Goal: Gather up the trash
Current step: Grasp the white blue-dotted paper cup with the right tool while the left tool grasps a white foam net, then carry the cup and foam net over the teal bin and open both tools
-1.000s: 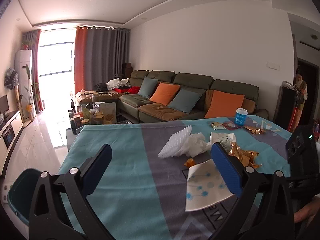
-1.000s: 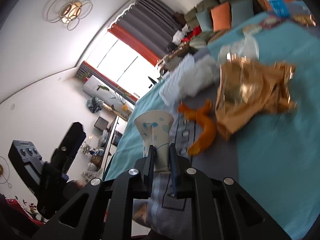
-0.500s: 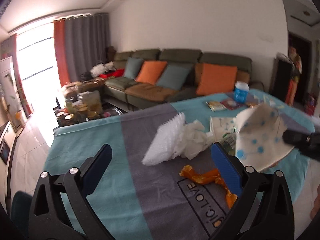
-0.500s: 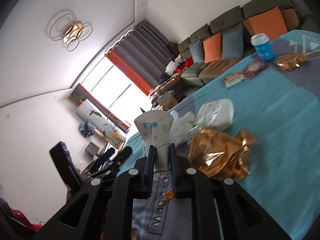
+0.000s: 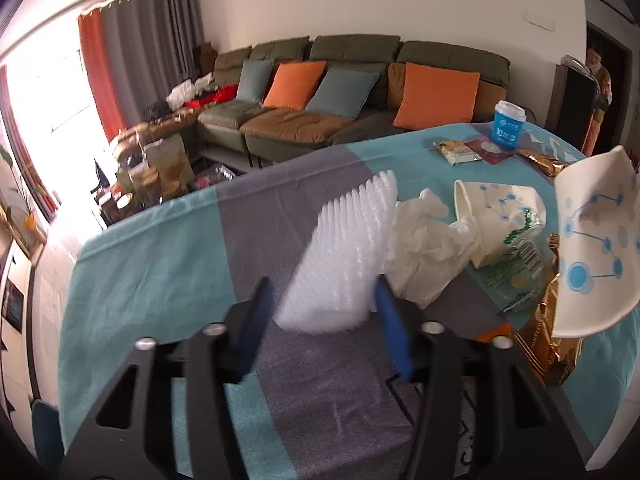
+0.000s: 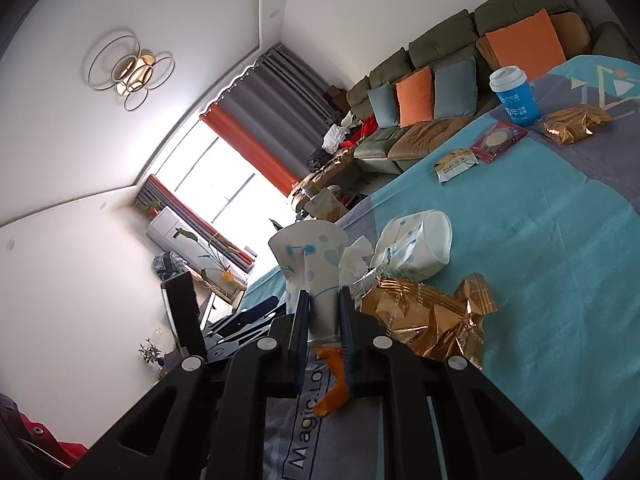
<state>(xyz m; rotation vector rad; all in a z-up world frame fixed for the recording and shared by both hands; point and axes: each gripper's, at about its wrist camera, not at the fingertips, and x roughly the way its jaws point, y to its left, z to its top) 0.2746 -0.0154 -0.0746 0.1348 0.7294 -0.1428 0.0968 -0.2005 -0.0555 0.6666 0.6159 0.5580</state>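
Desk under a teal and grey cloth, sofa beyond its far edge. Trash on it: one white ridged foam sheet, long axis running from near to far, its near end between the jaws of the left gripper, which are closing, with a gap visible on the left side and the right side blurred; one crumpled white tissue touching the sheet's right edge; two dotted paper cups, one paper cup on its side right of the tissue with its mouth to the far left, and one squashed paper cup clenched at its base by the right gripper, lifted off the cloth, mouth pointing away from the gripper; one clear printed wrapper under the lying cup; two gold foil wrappers, one large gold wrapper near right, one small gold wrapper far right; one orange peel strip below the right jaws; one blue lidded cup upright at the far edge; two flat snack packets just left of it.
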